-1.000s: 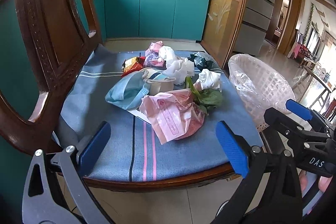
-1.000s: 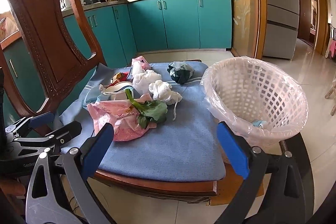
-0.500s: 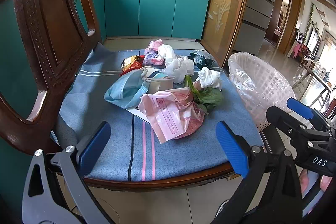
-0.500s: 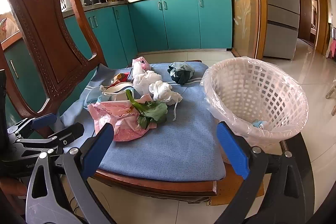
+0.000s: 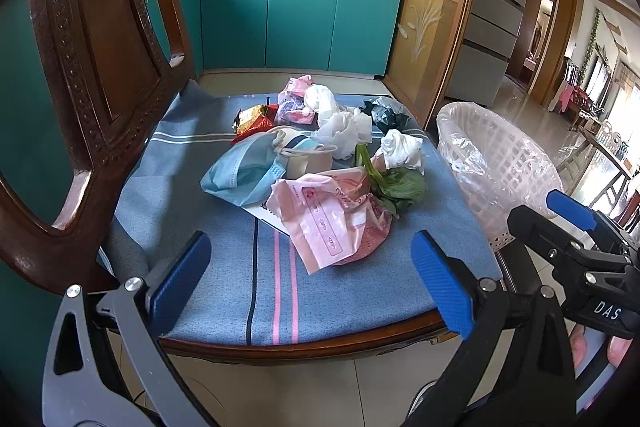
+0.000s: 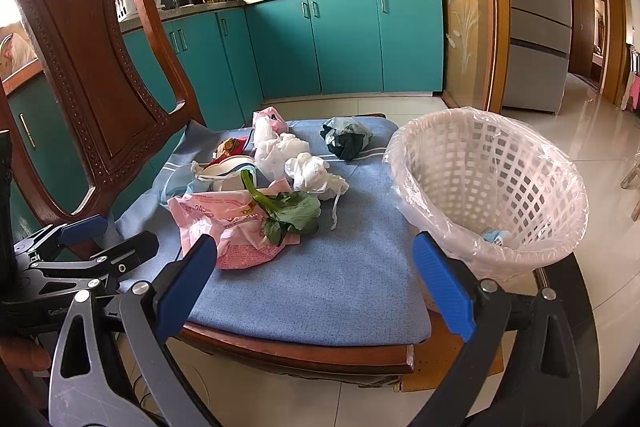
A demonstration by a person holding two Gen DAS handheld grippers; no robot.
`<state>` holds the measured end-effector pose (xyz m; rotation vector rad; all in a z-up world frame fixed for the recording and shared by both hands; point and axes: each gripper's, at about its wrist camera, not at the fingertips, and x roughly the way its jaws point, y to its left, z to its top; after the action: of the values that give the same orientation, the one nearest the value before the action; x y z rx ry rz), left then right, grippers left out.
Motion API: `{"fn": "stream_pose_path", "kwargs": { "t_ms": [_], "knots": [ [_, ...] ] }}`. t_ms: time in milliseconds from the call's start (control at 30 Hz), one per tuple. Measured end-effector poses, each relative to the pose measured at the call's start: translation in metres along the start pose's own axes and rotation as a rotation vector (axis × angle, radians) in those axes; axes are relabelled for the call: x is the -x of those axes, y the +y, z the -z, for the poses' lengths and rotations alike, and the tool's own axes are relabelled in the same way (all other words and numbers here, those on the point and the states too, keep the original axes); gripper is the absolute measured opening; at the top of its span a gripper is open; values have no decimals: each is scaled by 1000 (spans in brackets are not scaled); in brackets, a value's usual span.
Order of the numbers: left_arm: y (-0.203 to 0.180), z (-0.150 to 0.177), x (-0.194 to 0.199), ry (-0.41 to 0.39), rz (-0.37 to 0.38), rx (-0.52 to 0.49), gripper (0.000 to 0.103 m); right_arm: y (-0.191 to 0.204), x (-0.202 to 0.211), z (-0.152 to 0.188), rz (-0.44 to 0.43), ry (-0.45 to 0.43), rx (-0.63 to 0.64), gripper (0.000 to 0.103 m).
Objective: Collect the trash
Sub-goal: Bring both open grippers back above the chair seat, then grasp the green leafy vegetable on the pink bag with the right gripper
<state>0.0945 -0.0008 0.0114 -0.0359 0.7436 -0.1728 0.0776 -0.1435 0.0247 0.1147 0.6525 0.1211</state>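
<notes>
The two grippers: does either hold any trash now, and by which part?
Nothing is held. The left gripper and right gripper both stand open before the chair, jaws empty.

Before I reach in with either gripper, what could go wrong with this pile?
The green leaf lies on the pink plastic bag; grabbing the bag may spill it. The face mask loops tangle with neighbouring scraps, so several could drag along. The lined basket stands off the chair cushion edge; a short release could drop trash on the floor.

Blue striped cushion [image 5: 224, 267], pink bag [image 5: 320, 223]
</notes>
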Motion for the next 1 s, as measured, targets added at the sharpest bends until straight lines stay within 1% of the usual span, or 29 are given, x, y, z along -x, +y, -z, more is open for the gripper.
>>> {"fn": "stream_pose_path", "kwargs": {
  "t_ms": [367, 467, 533, 567, 700, 733, 800, 833, 867, 933, 1000],
  "knots": [
    [1, -1, -1, -2, -2, 3, 100, 2, -1, -1, -5, -7, 12, 96],
    [3, -1, 0, -4, -4, 15, 100, 4, -8, -9, -40, -14, 25, 95],
    [5, -2, 1, -8, -6, 22, 100, 6, -17, -20, -92, -9, 26, 86],
    [6, -3, 2, -11, -5, 25, 100, 8, -22, -24, -104, -11, 33, 84],
    [10, -4, 2, -18, -14, 33, 100, 24, -47, -42, -134, -15, 111, 66],
    [10, -4, 2, -18, -15, 33, 100, 31, -57, -45, -160, -1, 138, 64],
    [11, -4, 1, -17, -12, 32, 100, 43, -74, -47, -181, 25, 188, 60],
    [11, -4, 1, -16, -13, 31, 100, 51, -86, -48, -188, 49, 222, 54],
    [12, -5, 0, -16, -12, 31, 100, 55, -94, -47, -189, 64, 240, 52],
    [13, -5, 0, -15, -10, 33, 100, 60, -113, -46, -193, 106, 251, 45],
    [15, -5, 0, -18, -9, 36, 100, 62, -125, -46, -198, 130, 252, 42]
  ]
}}
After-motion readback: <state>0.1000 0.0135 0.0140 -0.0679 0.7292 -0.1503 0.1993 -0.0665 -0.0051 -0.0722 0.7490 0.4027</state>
